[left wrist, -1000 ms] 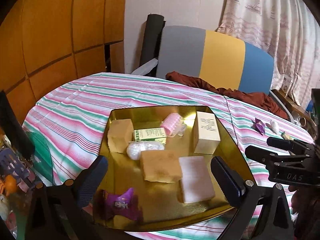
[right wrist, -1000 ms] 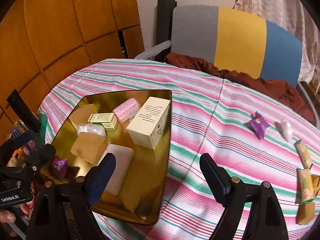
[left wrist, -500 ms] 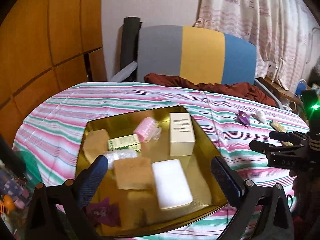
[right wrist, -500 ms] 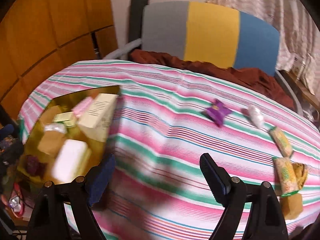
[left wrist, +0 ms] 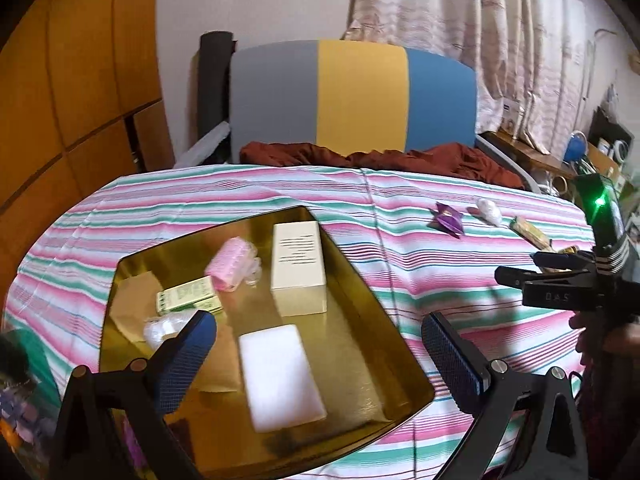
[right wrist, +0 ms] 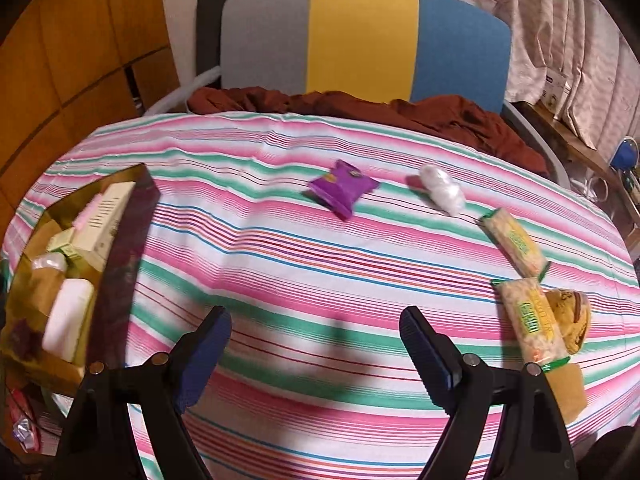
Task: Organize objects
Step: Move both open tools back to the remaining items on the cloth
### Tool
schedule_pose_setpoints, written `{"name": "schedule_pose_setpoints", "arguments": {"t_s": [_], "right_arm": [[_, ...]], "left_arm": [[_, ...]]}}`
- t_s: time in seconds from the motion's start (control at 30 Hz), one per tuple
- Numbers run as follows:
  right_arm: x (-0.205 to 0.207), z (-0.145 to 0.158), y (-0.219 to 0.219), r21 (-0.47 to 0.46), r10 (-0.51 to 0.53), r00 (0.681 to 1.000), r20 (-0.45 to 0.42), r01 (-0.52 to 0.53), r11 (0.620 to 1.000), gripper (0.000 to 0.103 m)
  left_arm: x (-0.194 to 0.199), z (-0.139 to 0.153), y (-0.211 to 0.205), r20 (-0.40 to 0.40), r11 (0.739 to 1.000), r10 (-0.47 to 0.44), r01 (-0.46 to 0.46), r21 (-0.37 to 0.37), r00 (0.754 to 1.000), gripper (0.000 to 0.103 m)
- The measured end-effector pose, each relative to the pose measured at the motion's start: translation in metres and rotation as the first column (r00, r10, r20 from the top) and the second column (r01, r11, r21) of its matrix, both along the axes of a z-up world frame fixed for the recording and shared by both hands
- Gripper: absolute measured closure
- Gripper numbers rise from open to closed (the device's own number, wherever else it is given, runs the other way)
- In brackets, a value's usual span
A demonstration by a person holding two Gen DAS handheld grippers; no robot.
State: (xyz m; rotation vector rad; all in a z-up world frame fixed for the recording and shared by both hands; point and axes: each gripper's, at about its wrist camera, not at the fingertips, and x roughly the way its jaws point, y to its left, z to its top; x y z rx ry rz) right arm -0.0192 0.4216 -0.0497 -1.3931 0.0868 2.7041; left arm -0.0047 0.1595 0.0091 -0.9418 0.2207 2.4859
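- The right gripper (right wrist: 316,340) has swung away from the gold tray (right wrist: 124,240) since a second ago; it now hangs over the bare striped cloth (right wrist: 280,248), and the tray sits far off at the left edge of its view
- The left gripper (left wrist: 320,344) has slid a little to the right too, but it is still over the near part of the tray
- Both grippers have their fingers spread wide, and nothing is between them
- In the tray lie a cream box (left wrist: 298,268), a white block (left wrist: 280,376), a pink roll (left wrist: 228,264), a small green box (left wrist: 188,300) and a clear wrapped lump (left wrist: 160,328)
- Out on the cloth, well apart from the tray, are a purple packet (right wrist: 342,188), a white wrapped sweet (right wrist: 442,188) and two long snack bars (right wrist: 516,244)
- The nearer snack bar (right wrist: 532,320) lies just beside a brown cookie pack (right wrist: 572,320), close to the right gripper's right finger (right wrist: 428,356)
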Motion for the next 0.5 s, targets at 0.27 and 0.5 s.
{"name": "schedule_pose_setpoints", "arguments": {"t_s": [0.27,0.5], "right_arm": [[-0.016,-0.019,0.032,0.114,0.028,0.989,0.148,-0.045,0.993,0.015],[-0.023,-0.053,0.09,0.033,-0.105,0.962,0.254,0.1,0.994,0.015]], "left_arm": [[0.003,-0.001,0.035,0.004,0.997,-0.079,0.079,-0.018,0.997,0.0],[-0.002,0.002,0.071,0.015,0.989,-0.146,0.146,-0.019,0.989,0.0]]}}
